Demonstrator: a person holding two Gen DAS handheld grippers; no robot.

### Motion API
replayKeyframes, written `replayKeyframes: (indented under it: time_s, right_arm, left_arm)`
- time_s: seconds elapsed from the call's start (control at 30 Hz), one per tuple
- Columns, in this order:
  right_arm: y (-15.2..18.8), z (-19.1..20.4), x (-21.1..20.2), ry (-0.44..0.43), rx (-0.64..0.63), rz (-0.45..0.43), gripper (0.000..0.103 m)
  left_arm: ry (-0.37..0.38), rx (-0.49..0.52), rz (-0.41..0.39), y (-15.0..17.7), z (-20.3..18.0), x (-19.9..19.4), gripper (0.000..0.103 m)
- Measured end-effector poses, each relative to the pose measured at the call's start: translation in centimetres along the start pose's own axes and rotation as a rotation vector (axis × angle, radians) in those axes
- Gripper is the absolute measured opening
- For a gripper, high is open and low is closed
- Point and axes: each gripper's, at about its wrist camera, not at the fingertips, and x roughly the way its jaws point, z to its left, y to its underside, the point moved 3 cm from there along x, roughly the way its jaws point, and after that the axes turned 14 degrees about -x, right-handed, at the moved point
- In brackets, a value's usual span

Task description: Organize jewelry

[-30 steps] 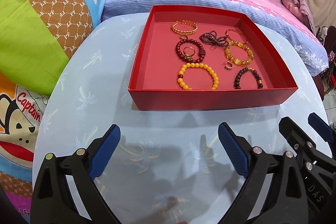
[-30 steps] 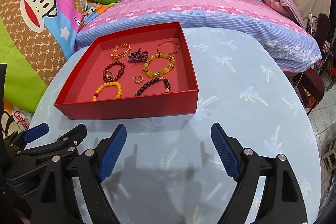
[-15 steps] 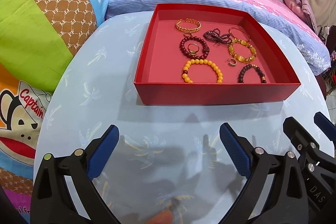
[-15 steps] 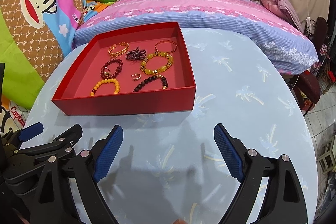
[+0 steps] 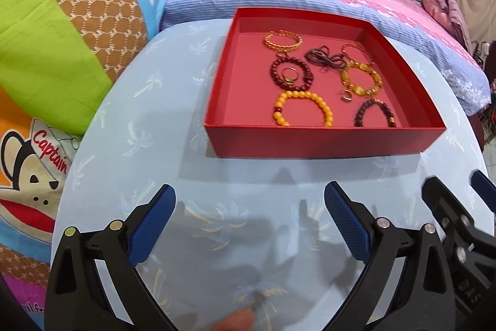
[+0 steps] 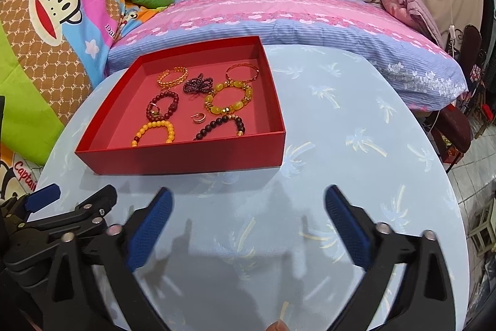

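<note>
A red tray (image 5: 322, 141) (image 6: 186, 158) sits on the round light-blue table and holds several bracelets and rings: a yellow bead bracelet (image 5: 302, 107) (image 6: 154, 131), a dark red bead bracelet (image 5: 291, 73) (image 6: 162, 106), a gold chain bracelet (image 5: 282, 40), an amber bracelet (image 5: 361, 78) (image 6: 228, 98) and a dark bead bracelet (image 5: 375, 112) (image 6: 220, 124). My left gripper (image 5: 249, 200) is open and empty, hovering in front of the tray. My right gripper (image 6: 248, 203) is open and empty, to the right of the left one.
The table (image 5: 148, 120) (image 6: 356, 145) is bordered by a pink and blue striped cushion (image 6: 279, 17) behind and a cartoon monkey blanket (image 5: 62, 20) at the left. The right gripper shows at the right edge of the left wrist view (image 5: 449, 216).
Both grippers have drawn back a little from the tray and shifted slightly left. Both stay open. The jewelry has not moved.
</note>
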Motion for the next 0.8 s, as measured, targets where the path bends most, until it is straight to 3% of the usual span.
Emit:
replayKeyframes:
  time_s: [0.8]
  right_arm:
    - [-0.01,-0.19,0.13,0.011,0.006,-0.001,0.096]
  left_arm:
    - [-0.006,0.011,-0.007,-0.26,-0.2,0.06,0.093]
